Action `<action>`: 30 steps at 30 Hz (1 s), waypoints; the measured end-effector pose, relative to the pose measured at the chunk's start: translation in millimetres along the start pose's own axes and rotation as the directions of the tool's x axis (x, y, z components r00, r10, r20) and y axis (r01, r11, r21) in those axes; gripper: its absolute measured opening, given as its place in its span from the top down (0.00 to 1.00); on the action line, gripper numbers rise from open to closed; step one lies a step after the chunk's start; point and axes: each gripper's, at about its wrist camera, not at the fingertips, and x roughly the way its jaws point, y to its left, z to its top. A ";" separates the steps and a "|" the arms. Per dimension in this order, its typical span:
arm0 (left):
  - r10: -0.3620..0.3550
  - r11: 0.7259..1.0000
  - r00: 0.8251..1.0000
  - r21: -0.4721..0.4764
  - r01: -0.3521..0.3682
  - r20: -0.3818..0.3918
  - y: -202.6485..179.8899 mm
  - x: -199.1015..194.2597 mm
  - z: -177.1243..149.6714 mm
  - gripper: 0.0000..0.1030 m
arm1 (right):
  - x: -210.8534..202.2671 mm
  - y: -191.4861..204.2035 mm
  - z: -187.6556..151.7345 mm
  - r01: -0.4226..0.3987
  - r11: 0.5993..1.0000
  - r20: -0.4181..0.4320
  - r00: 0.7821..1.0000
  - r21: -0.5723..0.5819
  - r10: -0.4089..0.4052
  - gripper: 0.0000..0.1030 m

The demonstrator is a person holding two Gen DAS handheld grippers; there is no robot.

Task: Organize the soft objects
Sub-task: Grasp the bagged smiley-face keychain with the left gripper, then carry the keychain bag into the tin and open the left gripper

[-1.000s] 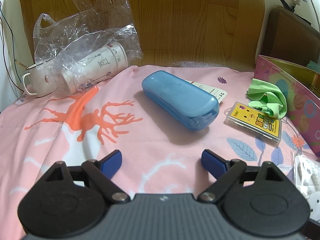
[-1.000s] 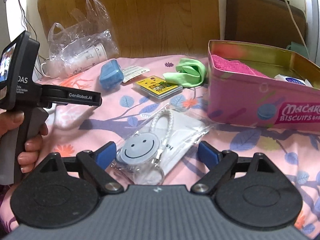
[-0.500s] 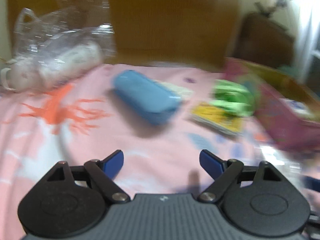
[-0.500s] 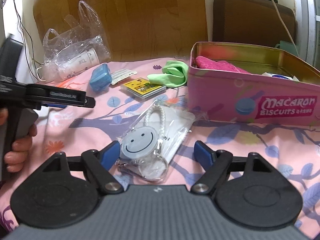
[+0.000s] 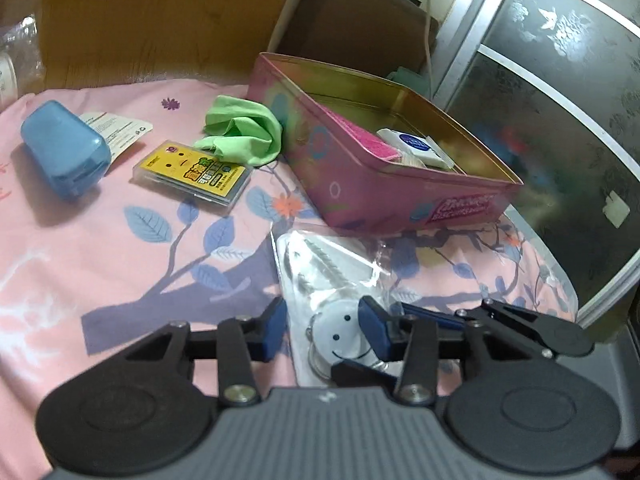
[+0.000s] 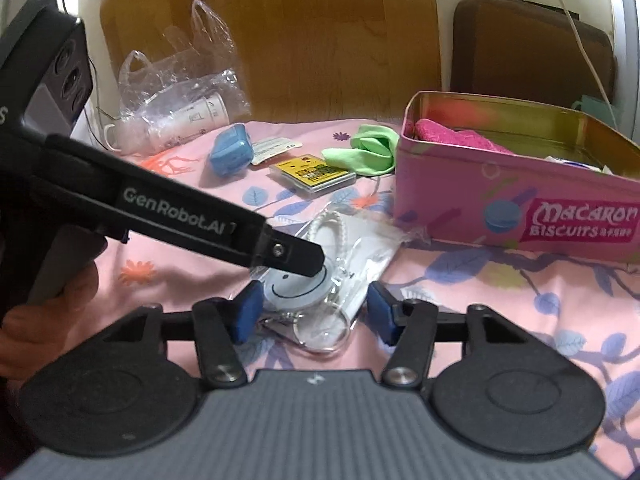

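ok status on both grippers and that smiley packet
Left gripper and right gripper closing around smiley packet, neither clamped. Pink tin beside it, nothing blocking.

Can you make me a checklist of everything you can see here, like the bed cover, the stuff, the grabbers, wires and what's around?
Surface: pink sheet with leaf and deer prints.
Job's things: green cloth beside the pink biscuit tin; pink towel inside the tin; clear smiley keychain packet in front.
Clutter: blue case, yellow card box, bagged white cup.
Grippers: left gripper and right gripper, fingers closing around the packet, not pressing yet.
Cables: white cord behind the tin.
Surroundings: wooden headboard, brown cushion.
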 end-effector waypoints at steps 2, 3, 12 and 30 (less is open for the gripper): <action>0.025 0.999 0.999 0.037 -0.026 0.032 -10.9 -10.4 -4.1 0.62 | -4.8 -3.1 -1.9 -0.022 1.000 0.006 1.000 0.011 0.022 0.43; 0.037 0.998 0.998 0.056 -0.040 0.054 -17.0 -16.4 -3.1 0.62 | -7.2 -4.2 -2.9 -0.032 0.999 0.013 0.999 0.015 0.032 0.43; -0.045 0.974 0.969 0.225 -0.011 0.242 -76.8 -20.6 80.9 0.62 | -41.3 -18.6 36.5 0.042 0.999 0.255 0.966 -0.009 -0.039 0.45; -0.155 0.981 0.981 0.140 0.137 0.121 -125.9 103.3 149.7 0.62 | -9.4 -183.2 62.6 0.421 0.882 0.203 0.864 0.209 -0.461 0.52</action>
